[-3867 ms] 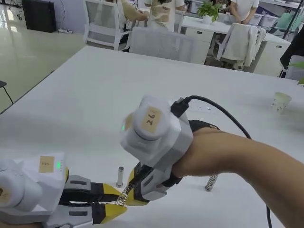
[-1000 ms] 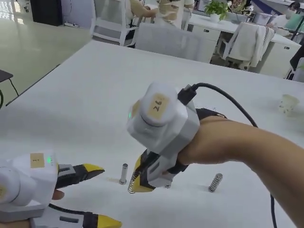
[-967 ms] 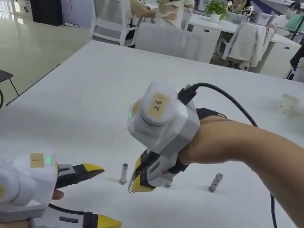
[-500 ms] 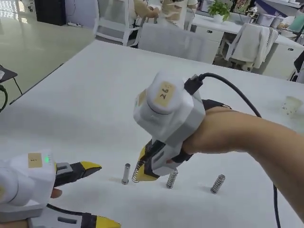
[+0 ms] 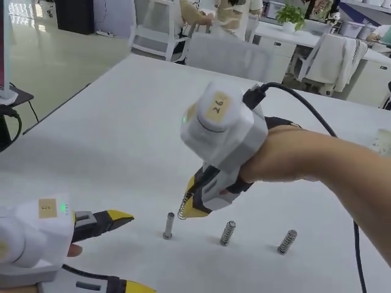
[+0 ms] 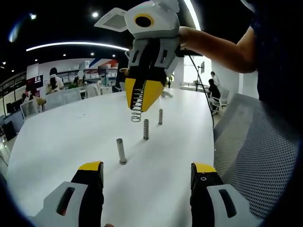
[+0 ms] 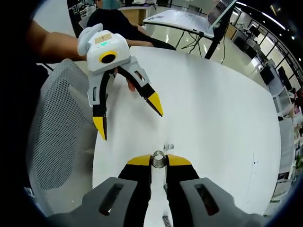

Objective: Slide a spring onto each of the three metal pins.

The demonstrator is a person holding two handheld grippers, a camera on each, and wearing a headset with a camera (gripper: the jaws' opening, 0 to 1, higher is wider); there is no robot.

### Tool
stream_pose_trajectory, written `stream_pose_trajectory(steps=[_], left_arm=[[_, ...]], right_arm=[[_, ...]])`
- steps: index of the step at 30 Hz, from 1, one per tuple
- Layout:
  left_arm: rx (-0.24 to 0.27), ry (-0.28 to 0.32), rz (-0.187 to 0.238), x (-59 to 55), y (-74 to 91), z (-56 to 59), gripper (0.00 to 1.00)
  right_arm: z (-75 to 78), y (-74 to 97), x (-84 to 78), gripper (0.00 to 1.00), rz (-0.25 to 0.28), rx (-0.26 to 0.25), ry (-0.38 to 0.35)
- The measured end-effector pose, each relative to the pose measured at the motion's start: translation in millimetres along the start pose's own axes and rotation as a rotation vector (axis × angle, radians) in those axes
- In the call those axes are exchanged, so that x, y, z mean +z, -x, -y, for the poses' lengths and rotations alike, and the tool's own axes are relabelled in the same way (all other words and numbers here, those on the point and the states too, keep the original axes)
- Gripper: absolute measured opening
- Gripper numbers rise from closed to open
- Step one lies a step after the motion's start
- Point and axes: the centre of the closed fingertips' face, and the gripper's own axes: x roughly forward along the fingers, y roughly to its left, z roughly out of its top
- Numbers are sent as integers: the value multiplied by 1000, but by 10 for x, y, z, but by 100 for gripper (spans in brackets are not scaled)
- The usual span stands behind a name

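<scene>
Yellow-tipped left gripper (image 5: pixel 131 251) has let go, jaws wide, at 8 o'clock of the bare steel pin (image 5: pixel 168 226). Yellow-tipped right gripper (image 5: pixel 190 206), risen, clamps the silver coil spring (image 5: pixel 182 209) at the pin's 1 o'clock. 2 sprung pins (image 5: pixel 227 232) stand at 3 o'clock, so 1 remains. Left gripper view shows the spring clear above the pin; right gripper view, its bore end-on

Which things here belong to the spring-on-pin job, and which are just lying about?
Job:
- spring, held in the right tool
- bare pin
- middle pin with spring
- end pin with spring
- left tool, open, holding nothing

Lying about:
- grey chair
- potted plant
- garment over a chair back
</scene>
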Motion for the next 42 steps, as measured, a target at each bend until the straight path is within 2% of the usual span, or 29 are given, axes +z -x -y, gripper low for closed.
stream_pose_trajectory(steps=[11, 23, 28, 42], left_arm=[[0, 9, 3, -21, 6, -8, 71], [7, 19, -1, -63, 35, -25, 70], [10, 21, 0, -70, 46, -44, 70], [10, 27, 1, -107, 58, -64, 67]], right_arm=[[189, -104, 36, 8, 9, -11, -14], [190, -280, 53, 8, 1, 25, -19], [213, -359, 0, 8, -20, 31, -20], [236, -453, -48, 9, -38, 49, -29]])
